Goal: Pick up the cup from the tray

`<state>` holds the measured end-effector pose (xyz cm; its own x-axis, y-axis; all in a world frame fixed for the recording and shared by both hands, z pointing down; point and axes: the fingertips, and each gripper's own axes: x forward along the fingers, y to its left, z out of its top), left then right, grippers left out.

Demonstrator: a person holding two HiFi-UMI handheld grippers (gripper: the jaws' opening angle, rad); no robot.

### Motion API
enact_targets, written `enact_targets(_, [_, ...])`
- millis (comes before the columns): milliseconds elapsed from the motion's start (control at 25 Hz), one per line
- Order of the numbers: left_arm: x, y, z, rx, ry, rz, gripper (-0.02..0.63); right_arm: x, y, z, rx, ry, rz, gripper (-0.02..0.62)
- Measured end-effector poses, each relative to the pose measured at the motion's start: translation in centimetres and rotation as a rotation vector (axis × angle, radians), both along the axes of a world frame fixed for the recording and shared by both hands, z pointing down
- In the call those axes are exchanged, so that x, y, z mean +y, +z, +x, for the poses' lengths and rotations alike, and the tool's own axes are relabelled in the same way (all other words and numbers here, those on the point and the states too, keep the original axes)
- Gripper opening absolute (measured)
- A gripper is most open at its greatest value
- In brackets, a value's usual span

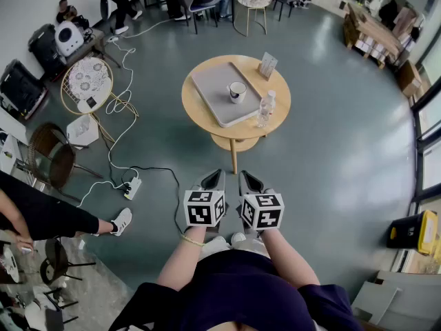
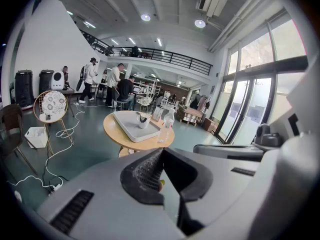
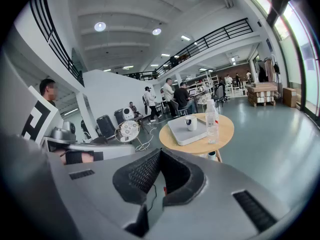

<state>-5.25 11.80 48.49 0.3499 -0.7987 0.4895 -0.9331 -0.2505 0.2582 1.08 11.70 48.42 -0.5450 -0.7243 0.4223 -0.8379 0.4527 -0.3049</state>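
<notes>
Nearest, the person's dark-clothed torso [image 1: 234, 292] is cut off by the lower edge of the head view, with both forearms reaching forward. The left gripper [image 1: 213, 179] and right gripper [image 1: 249, 182] are held side by side and close together. Each carries a black-and-white marker cube behind grey tapering jaws. From above the jaws are foreshortened. Each gripper's own view shows dark ribbed pads meeting at the tips, closed with nothing between them. Only the right gripper view catches the left gripper's cube and a hand at its left edge.

On the grey-green floor [image 1: 331, 116], a black cable runs to a white power strip [image 1: 132, 187], seen from the head alone.

Well beyond the jaws stands a round pale-wood table [image 1: 200, 112], its lower shelf mostly hidden under the top. A flat grey tray [image 1: 213, 81] with rounded corners holds the white cup [image 1: 236, 92], which stands upright. Its inside looks dark, possibly liquid. A clear plastic bottle [image 1: 264, 110] stands just beside the tray, and a small card stand [image 1: 267, 65] sits farther back.

Beyond, small figures sit and stand at tables. The gripper views add a railed mezzanine and round ceiling lights.
</notes>
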Motion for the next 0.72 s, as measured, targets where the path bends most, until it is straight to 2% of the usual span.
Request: enact_targets(720, [0.33, -0.46, -0.12, -0.013, 0.01, -0.008, 0.008, 0.25, -0.37, -0.54, -0.016, 0.005, -0.015, 0.008])
